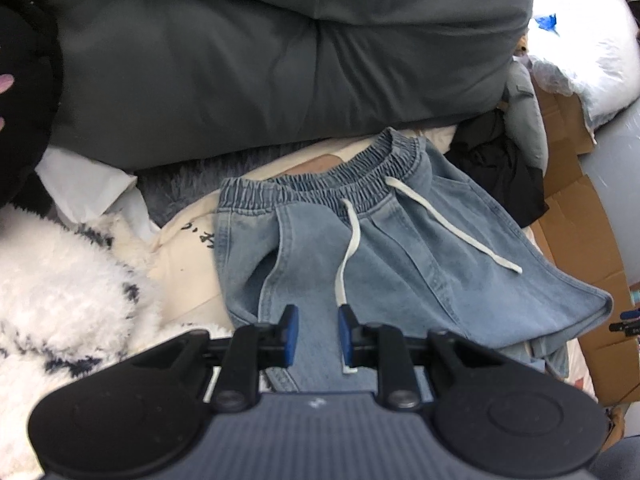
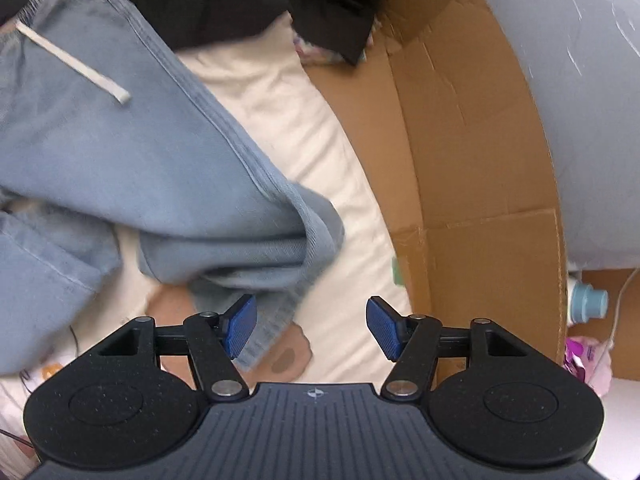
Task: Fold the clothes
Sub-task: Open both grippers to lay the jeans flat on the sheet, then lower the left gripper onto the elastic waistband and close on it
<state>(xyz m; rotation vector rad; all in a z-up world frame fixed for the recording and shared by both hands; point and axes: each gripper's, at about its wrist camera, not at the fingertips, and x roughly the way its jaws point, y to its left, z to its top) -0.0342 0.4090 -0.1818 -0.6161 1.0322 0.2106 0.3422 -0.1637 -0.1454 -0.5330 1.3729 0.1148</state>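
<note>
Denim is filling the left wrist view: a pair of light-blue denim shorts with an elastic waistband (image 1: 360, 236) is lying on a cream fabric sheet (image 1: 188, 264), waistband away from the camera, with a white drawstring (image 1: 352, 248) trailing down the front. Dark grey cushions (image 1: 280, 52) are rising behind, and a fluffy white blanket with dark flecks (image 1: 60, 288) is sitting to the left. The left gripper (image 1: 318, 330) is hovering over the near part of the shorts, its jaws standing narrowly apart with nothing pinched between the blue pads; denim and the drawstring end are showing through the gap.

Turning to the right wrist view, the shorts' bunched, folded-over side edge (image 2: 280, 240) is lying just ahead of the right gripper (image 2: 310, 326), whose jaws are standing wide and gripping nothing; a hem is passing beside the left-hand pad. A brown cardboard box (image 2: 472, 152) is standing to the right.

By my judgement the folding is only beginning: the garment is still rumpled and no grip is taken. The next move is calling for each gripper to descend onto an edge, close on the cloth, and smooth the shorts flat before folding.
</note>
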